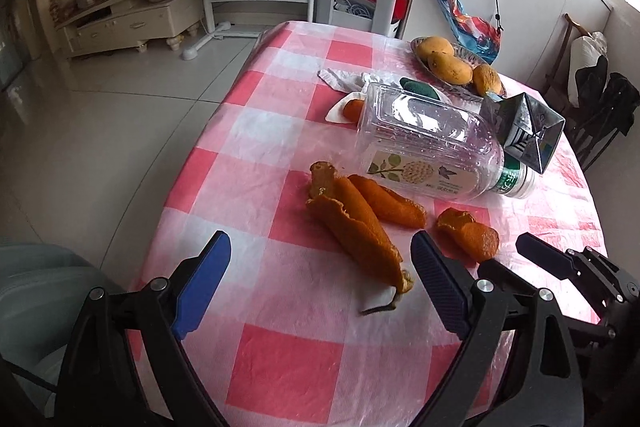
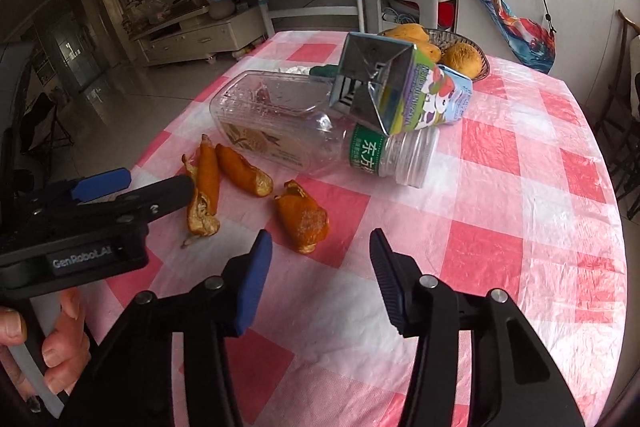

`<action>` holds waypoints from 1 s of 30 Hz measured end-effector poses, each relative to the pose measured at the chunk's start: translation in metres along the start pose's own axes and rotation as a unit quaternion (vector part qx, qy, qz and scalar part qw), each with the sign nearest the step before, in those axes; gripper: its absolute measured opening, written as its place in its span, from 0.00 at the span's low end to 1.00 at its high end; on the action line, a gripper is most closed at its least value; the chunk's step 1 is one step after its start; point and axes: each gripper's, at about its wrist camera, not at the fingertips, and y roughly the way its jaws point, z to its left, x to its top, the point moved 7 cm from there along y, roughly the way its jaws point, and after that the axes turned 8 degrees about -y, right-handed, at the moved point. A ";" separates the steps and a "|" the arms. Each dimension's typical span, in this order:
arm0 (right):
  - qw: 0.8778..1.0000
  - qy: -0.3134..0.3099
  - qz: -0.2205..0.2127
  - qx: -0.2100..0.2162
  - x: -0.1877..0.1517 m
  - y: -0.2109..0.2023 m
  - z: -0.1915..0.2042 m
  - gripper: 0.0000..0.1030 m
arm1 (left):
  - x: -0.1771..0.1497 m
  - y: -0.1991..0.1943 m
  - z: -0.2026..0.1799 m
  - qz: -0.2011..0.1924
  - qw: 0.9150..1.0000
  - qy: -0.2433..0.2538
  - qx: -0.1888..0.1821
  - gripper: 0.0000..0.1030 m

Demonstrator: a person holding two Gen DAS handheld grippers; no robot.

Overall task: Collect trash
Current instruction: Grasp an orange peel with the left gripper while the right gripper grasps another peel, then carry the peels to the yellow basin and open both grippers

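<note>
Orange peels lie on the pink checked tablecloth [image 1: 280, 367]: a long peel [image 1: 356, 231] lies between my left gripper's [image 1: 320, 247] open fingers, and a small peel [image 1: 472, 233] lies to its right. In the right wrist view the long peel [image 2: 204, 195] and small peel [image 2: 304, 223] lie ahead of my open, empty right gripper [image 2: 320, 243]. An empty clear plastic bottle [image 1: 432, 147] lies on its side behind the peels, also in the right wrist view [image 2: 292, 131]. A squashed drink carton [image 2: 404, 87] leans on its neck.
A basket of mangoes [image 1: 448, 63] stands at the far side, with crumpled tissue [image 1: 344, 79] and a small peel on a paper scrap [image 1: 348, 109] near it. The table's left edge drops to a tiled floor [image 1: 100, 131]. A dark chair [image 1: 604, 107] stands at right.
</note>
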 end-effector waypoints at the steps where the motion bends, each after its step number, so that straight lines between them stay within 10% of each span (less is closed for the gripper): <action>1: 1.000 0.000 0.001 0.003 0.000 0.001 0.000 0.47 | 0.001 0.004 -0.003 0.001 1.000 0.004 -0.001 0.85; 14: 1.000 -0.016 0.008 0.013 0.008 0.018 0.009 0.30 | -0.002 0.022 -0.011 0.027 0.998 0.031 -0.039 0.19; 30: 0.999 -0.018 -0.022 0.034 0.002 -0.016 0.019 0.18 | -0.024 -0.034 0.003 -0.002 0.997 0.039 -0.063 0.15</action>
